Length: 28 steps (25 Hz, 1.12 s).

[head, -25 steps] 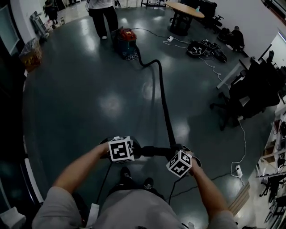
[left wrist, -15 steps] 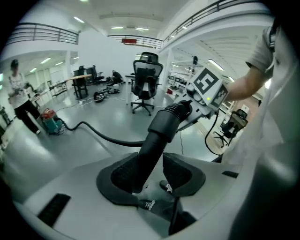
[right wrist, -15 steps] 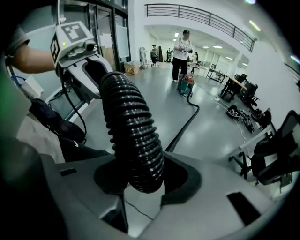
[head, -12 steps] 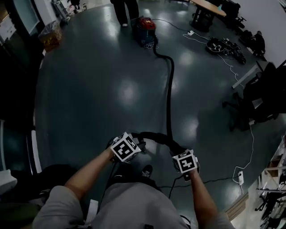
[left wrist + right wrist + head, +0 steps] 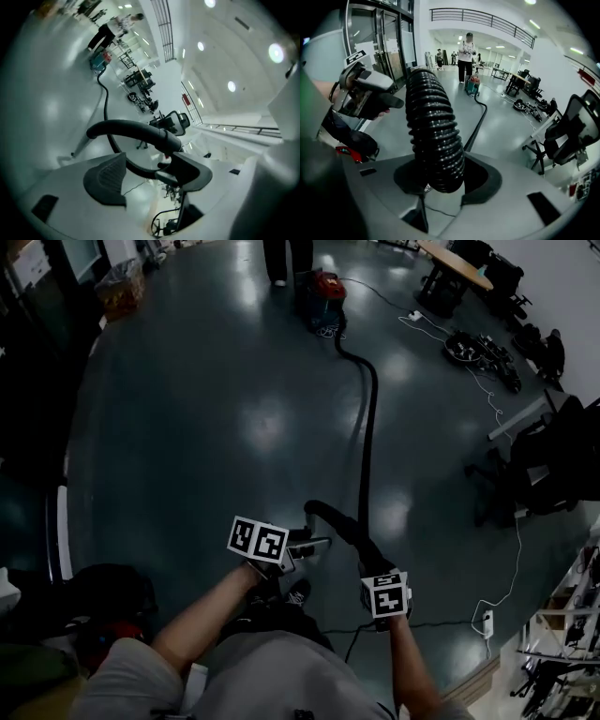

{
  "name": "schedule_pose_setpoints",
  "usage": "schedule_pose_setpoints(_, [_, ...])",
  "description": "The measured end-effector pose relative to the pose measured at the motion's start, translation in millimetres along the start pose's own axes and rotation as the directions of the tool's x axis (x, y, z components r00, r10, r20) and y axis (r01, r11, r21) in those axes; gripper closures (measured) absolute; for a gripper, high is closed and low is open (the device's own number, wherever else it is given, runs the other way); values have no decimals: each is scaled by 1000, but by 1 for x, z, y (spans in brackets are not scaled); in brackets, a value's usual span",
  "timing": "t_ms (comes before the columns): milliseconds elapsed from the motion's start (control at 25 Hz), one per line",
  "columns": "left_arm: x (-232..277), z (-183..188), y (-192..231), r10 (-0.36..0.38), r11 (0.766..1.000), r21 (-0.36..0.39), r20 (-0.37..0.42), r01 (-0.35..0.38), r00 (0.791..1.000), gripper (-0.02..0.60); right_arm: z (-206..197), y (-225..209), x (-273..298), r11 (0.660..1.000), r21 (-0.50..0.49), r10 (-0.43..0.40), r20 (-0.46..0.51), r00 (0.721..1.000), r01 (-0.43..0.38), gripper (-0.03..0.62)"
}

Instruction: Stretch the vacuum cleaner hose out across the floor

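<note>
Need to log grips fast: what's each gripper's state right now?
Left gripper: open, jaws just opened; the hose sits past its tips, not gripped.
Right gripper: closed on the hose.

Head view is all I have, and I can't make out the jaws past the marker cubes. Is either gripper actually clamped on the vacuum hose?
Observer: Yes, the right one. The right gripper view shows the right gripper with its jaws closed around the ribbed black hose.
Operator: And the left one?
Observer: The left gripper has just been opening its jaws. In the left gripper view its pads stand apart and press on nothing. The hose's smooth curved end passes just beyond the tips.
</note>
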<state>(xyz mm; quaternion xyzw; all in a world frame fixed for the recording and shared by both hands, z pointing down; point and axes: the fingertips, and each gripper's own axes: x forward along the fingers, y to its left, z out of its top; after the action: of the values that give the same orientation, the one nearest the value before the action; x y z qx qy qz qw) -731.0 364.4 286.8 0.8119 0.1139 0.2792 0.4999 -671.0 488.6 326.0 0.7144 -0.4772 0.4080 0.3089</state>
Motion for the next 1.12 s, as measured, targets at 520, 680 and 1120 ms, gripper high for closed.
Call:
schedule_pose_setpoints(520, [-8, -37, 101, 42, 913, -407, 174, 33, 984, 264, -67, 121, 48, 897, -320, 314, -26, 949, -305, 437])
schedule_pose_setpoints(680, [-13, -80, 118, 115, 897, -441, 231, -1, 966, 265, -102, 135, 50, 784, -438, 445, -97, 890, -440, 437])
schedule_pose_setpoints(1120, [-71, -187, 124, 239, 904, -425, 412, -47, 879, 268, -193, 217, 31, 365, -665, 681, -288, 674, -652, 439])
